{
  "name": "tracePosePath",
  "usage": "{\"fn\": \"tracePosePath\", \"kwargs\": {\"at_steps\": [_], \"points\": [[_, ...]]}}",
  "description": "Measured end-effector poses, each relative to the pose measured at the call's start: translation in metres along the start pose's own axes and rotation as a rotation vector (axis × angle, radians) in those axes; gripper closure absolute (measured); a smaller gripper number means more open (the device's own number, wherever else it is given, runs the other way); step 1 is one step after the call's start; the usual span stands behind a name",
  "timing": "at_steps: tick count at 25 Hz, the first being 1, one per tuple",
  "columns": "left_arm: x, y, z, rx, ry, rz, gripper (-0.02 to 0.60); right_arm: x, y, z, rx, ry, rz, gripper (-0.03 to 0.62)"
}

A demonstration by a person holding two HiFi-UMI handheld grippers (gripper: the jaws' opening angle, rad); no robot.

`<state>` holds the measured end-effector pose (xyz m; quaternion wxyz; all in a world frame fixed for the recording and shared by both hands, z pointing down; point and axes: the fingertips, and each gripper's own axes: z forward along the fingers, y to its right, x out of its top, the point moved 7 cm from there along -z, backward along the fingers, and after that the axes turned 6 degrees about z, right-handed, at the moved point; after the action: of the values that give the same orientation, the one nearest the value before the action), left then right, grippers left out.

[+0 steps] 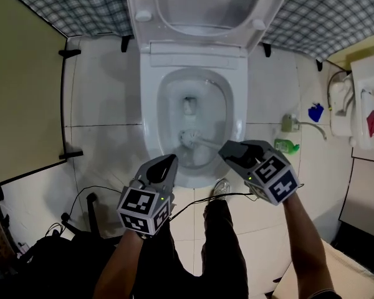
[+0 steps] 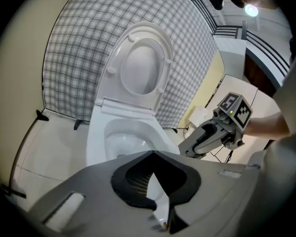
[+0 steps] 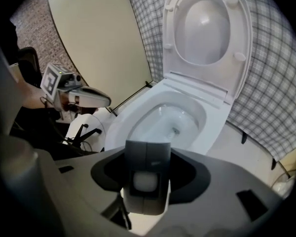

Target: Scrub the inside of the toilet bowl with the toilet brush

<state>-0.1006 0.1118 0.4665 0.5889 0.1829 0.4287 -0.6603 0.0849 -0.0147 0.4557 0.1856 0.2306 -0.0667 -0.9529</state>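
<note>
One toilet (image 1: 151, 114), one brush (image 1: 190, 139).

Left tool (image 1: 168, 160) and right tool (image 1: 227, 149): grey plastic shells tapering to a blunt point, lined dark inside. At the near end of each, a cube (image 1: 143, 210) of black-and-white square markers, with a small green light (image 1: 164, 198) at its edge. Thin black cable (image 1: 237, 195) trailing leftward from the right tool. Bare forearms (image 1: 306, 242) behind the cubes. Below, dark trousers (image 1: 227, 254) and a pale grey shoe (image 1: 221, 187).

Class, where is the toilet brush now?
Head view: the toilet brush is inside the toilet bowl, near its front, handle held by the right gripper.
</note>
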Motion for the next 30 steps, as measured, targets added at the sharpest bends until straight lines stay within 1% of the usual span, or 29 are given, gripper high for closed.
{"fn": "tracePosePath", "kwargs": {"at_steps": [6,9,13,17,19,24,30], "points": [[0.01,0.012,-0.006,-0.006,0.025,0.003,0.572,-0.003,-0.027,-0.035,0.077,-0.11,-0.138,0.378],[0.011,0.015,-0.009,-0.006,0.031,-0.004,0.572,0.0,-0.032,-0.045,0.09,-0.166,-0.198,0.378],[0.008,0.015,-0.008,-0.002,0.022,-0.015,0.572,0.005,-0.021,-0.034,0.05,-0.183,-0.206,0.378],[0.004,0.013,-0.006,-0.003,0.005,-0.011,0.572,0.004,-0.004,-0.006,-0.019,-0.198,-0.214,0.378],[0.004,0.012,-0.005,-0.006,-0.007,-0.002,0.572,0.002,0.006,0.009,-0.039,-0.197,-0.19,0.378],[0.002,0.008,-0.005,-0.014,-0.025,0.008,0.572,0.004,0.033,0.042,-0.097,-0.162,-0.065,0.379],[0.001,0.0,-0.002,-0.013,-0.037,0.009,0.572,0.019,0.038,0.072,-0.143,-0.099,0.049,0.379]]}}
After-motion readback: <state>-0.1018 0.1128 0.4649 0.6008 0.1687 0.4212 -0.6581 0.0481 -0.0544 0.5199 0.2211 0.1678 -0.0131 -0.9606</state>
